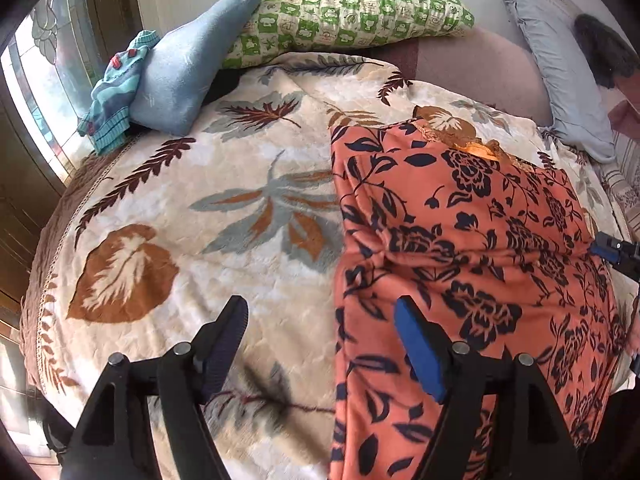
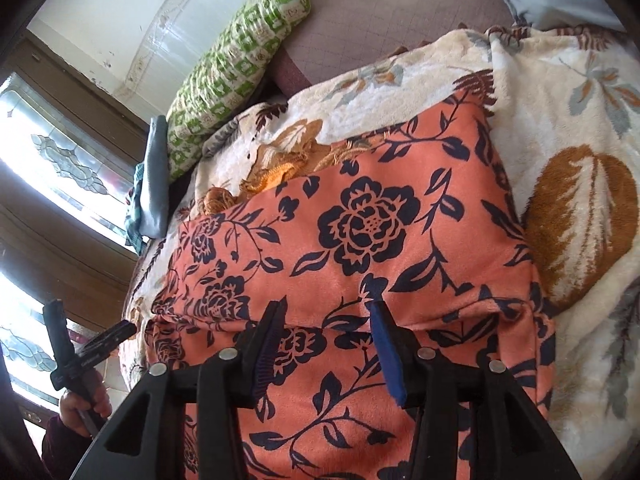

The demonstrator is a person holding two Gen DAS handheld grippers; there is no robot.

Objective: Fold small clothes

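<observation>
An orange garment with a dark blue flower print (image 1: 472, 264) lies folded on the leaf-patterned blanket (image 1: 192, 216), with an orange lace edge (image 1: 472, 142) showing at its far side. My left gripper (image 1: 320, 312) is open and empty, above the garment's left edge. My right gripper (image 2: 330, 310) is open and empty, its fingertips just above a fold line in the garment (image 2: 360, 216). The right gripper shows at the right edge of the left wrist view (image 1: 614, 252). The left gripper shows at the lower left of the right wrist view (image 2: 86, 344), held in a hand.
A blue stuffed cloth (image 1: 188, 68), a striped teal knit garment (image 1: 116, 92) and a green checked pillow (image 1: 344, 16) lie at the bed's far left. A pale blue pillow (image 1: 560, 80) lies at the far right. A window (image 2: 48, 152) is on the left.
</observation>
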